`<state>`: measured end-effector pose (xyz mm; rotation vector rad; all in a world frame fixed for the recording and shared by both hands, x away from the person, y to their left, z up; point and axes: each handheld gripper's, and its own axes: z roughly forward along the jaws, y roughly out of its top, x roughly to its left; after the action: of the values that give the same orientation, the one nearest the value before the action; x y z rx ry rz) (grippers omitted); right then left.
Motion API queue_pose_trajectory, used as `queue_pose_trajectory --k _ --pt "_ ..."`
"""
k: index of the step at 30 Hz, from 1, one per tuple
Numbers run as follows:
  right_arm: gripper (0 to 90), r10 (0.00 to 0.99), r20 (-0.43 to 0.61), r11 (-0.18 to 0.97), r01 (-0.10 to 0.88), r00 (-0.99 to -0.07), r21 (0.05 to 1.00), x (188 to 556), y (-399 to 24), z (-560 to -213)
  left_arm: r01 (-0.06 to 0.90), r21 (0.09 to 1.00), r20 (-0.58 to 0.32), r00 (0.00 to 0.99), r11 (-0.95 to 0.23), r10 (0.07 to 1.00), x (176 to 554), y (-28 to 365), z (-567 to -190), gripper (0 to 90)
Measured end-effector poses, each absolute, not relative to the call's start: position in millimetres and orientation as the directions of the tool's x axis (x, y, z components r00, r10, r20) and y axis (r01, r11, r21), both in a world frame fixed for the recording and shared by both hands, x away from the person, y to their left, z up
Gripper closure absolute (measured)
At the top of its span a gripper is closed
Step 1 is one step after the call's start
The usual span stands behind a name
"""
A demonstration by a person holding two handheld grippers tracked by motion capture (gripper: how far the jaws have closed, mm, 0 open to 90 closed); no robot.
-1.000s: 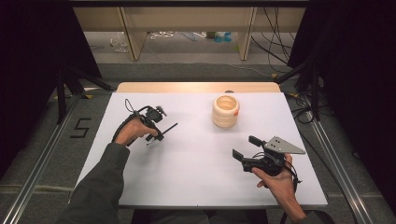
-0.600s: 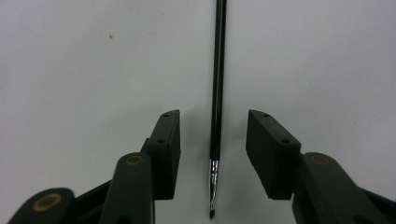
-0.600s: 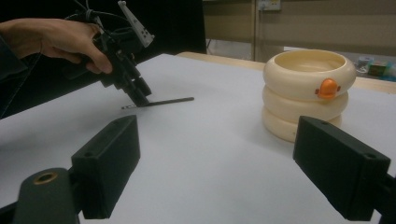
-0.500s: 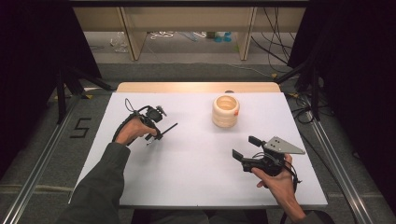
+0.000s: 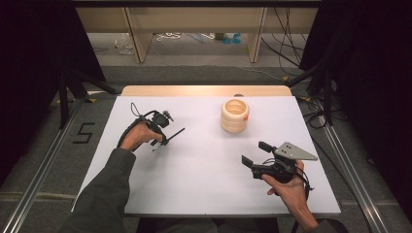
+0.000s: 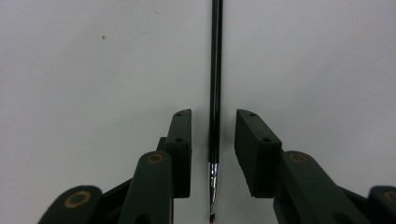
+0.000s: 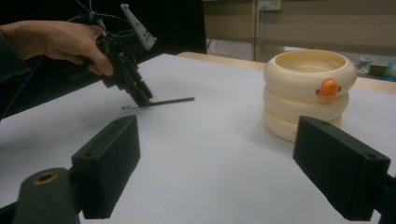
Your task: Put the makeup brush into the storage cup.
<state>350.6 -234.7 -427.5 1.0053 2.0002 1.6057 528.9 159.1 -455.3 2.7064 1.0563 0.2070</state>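
The white table (image 5: 204,184) carries a cream holder (image 5: 234,115) of stacked rings, open at the top, standing toward the far edge right of centre. The right gripper (image 5: 256,154) hovers above the near right part of the table, its jaws wide apart and empty, pointed at the holder. The left gripper (image 6: 213,149) is down at the far left, its jaws apart on either side of a thin black pen (image 6: 215,84) lying flat on the table, neither pad touching it.

The pen is slim and round; if the jaws close unevenly or off-centre, it would likely roll or pivot out instead of being caught.
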Motion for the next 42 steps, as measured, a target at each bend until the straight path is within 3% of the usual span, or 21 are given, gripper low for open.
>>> queue_pose_trajectory --k 21,31,42 --pt "15.9 0.726 0.139 0.090 0.293 -0.674 0.952 349.9 -234.4 -427.1 0.644 0.248 0.032 0.742 -0.724 0.670 529.2 156.2 -459.4 82.0" --pt "15.9 0.727 0.142 0.092 0.300 -0.672 0.950 348.7 -234.3 -426.3 0.672 0.252 -0.016 0.723 -0.697 0.691 531.3 160.5 -459.8 84.5" --pt "15.9 0.735 0.127 0.102 0.293 -0.667 0.951 348.1 -234.8 -426.2 0.654 0.255 -0.001 0.736 -0.712 0.677 531.4 160.2 -459.6 84.9"
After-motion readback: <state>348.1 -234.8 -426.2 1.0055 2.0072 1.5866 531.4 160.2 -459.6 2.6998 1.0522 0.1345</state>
